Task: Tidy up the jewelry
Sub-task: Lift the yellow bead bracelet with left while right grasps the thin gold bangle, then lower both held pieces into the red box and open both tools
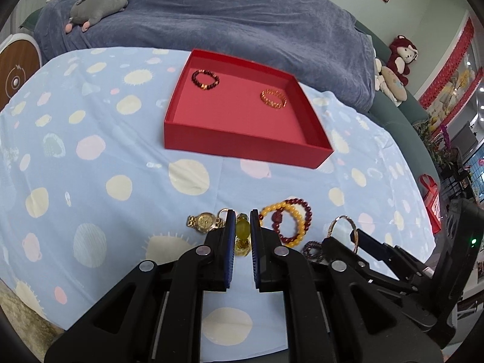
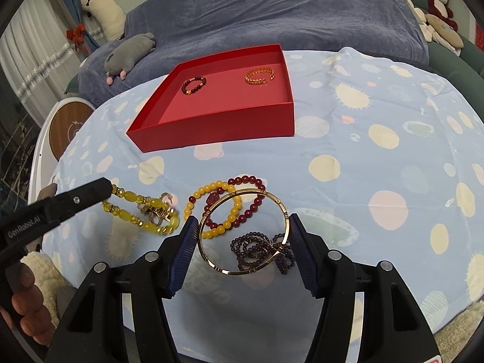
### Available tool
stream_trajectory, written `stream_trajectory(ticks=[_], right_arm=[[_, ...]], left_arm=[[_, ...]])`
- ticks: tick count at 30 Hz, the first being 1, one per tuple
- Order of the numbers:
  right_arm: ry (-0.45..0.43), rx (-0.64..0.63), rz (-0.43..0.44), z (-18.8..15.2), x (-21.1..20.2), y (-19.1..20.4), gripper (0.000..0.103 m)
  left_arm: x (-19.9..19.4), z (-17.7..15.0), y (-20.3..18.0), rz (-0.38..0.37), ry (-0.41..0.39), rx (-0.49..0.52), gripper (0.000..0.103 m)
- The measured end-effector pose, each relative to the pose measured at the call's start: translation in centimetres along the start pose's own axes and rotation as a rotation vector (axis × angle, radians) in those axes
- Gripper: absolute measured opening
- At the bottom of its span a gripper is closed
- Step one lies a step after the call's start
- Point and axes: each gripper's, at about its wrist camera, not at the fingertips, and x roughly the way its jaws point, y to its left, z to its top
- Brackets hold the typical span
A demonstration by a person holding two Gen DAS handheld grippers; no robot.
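Blue-padded, the left gripper (image 1: 242, 220) pinches a yellow glass-bead bracelet (image 2: 142, 211). The right gripper (image 2: 242, 227) clamps a thin gold bangle (image 2: 242, 231) across its width, both probably bound for the red cardboard tray (image 2: 217, 127). Its near wall needs clearing; bare floor lies in front of two bracelets already inside.

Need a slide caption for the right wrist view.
Right gripper clamps a gold bangle; left gripper holds a yellow bracelet; red tray beyond.
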Motion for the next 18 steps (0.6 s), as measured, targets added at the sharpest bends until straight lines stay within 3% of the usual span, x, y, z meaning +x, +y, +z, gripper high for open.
stream_trajectory(ticks=[9, 18], right_arm=[[-0.039, -0.003, 0.02, 1.8, -1.3, 0.1, 0.058], [-0.1, -0.022, 0.027, 8.1, -0.4, 0.0, 0.058]], left_arm=[[-2.1, 3.0, -1.5, -0.032, -0.043, 0.037, 0.01], [-2.1, 9.7, -3.4, -0.058, -0.118, 0.094, 0.01]])
